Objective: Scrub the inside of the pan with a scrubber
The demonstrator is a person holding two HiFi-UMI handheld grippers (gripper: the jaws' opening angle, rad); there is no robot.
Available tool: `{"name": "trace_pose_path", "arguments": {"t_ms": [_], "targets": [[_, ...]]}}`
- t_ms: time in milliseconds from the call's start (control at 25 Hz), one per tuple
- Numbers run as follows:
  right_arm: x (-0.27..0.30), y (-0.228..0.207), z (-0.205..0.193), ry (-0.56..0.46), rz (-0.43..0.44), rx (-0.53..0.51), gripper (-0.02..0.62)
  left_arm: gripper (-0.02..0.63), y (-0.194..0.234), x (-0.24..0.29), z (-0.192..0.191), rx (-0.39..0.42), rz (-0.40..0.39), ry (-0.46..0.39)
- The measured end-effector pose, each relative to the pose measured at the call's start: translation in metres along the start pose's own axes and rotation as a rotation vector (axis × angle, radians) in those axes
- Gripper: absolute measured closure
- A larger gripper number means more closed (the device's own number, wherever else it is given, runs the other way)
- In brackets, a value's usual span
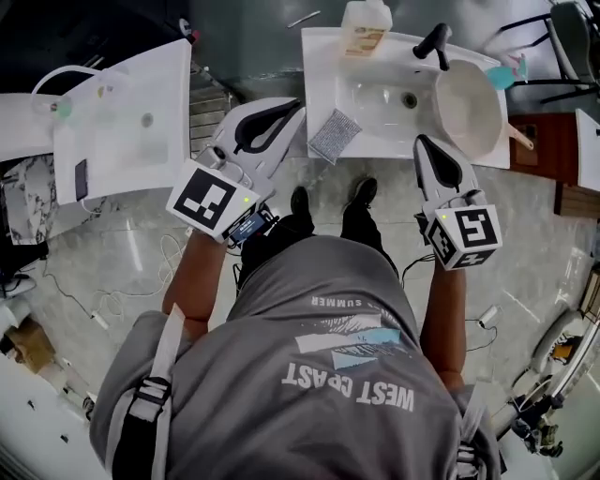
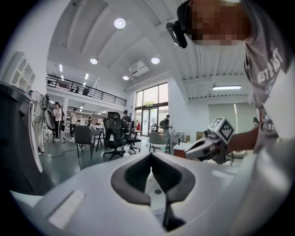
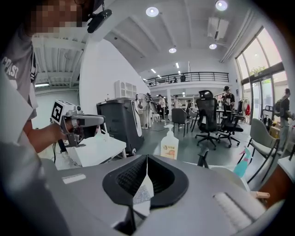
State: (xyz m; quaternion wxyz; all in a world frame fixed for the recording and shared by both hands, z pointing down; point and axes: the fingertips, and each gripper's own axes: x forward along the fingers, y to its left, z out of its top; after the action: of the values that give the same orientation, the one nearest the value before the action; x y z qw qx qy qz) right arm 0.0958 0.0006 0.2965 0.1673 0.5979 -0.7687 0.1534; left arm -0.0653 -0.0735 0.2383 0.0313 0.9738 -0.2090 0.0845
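Here, in the head view, a separate white basin unit [image 1: 122, 122] stood at the far left, with loose cables [image 1: 122, 281] on the grey floor in front of it. Next came the left gripper [image 1: 298, 105], held in front of the sink [image 1: 323, 56], its jaws pressed together on nothing, as its own view confirmed [image 2: 151, 156]. Just beside its tips, and not touching them, the grey mesh scrubber [image 1: 335, 135] lay on the sink's front left corner. The person's black shoes [image 1: 300, 200] stood on the floor below that corner. At the sink's back rim sat a soap pump bottle [image 1: 364, 26], and to its right a black faucet [image 1: 433, 42] rose just left of the pan. The cream pan [image 1: 469, 108] rested tipped across the right end of the sink, its pale inside facing up and its wooden handle [image 1: 520, 138] sticking out over the right rim. A teal spray bottle [image 1: 506, 73] stood behind it. The right gripper [image 1: 422, 141] hung near the sink's front rim below the pan, apart from it, with its jaws likewise closed and empty [image 3: 146, 159]. In its own view the soap bottle [image 3: 169, 144] and the faucet [image 3: 203, 157] stood ahead of the jaws.
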Motion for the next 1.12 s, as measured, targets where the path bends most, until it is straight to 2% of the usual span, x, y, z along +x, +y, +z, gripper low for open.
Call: {"name": "trace_pose_path", "arguments": {"t_ms": [200, 360, 640, 880, 1120], "targets": [[0.044, 0.004, -0.013, 0.063, 0.106, -0.045, 0.576, 0.603, 0.015, -0.005, -0.017, -0.043, 0.083, 0.025], [0.082, 0.008, -0.033, 0.125, 0.177, -0.066, 0.559, 0.603, 0.016, -0.001, -0.034, -0.066, 0.091, 0.018], [0.141, 0.029, -0.089, 0.258, 0.294, -0.071, 0.510, 0.603, 0.023, 0.000, -0.068, -0.134, 0.141, 0.060], [0.182, 0.044, -0.140, 0.368, 0.353, -0.078, 0.434, 0.603, 0.032, -0.003, -0.091, -0.160, 0.166, 0.082], [0.210, 0.052, -0.192, 0.490, 0.372, -0.117, 0.384, 0.603, 0.035, -0.004, -0.111, -0.187, 0.179, 0.103]]}}
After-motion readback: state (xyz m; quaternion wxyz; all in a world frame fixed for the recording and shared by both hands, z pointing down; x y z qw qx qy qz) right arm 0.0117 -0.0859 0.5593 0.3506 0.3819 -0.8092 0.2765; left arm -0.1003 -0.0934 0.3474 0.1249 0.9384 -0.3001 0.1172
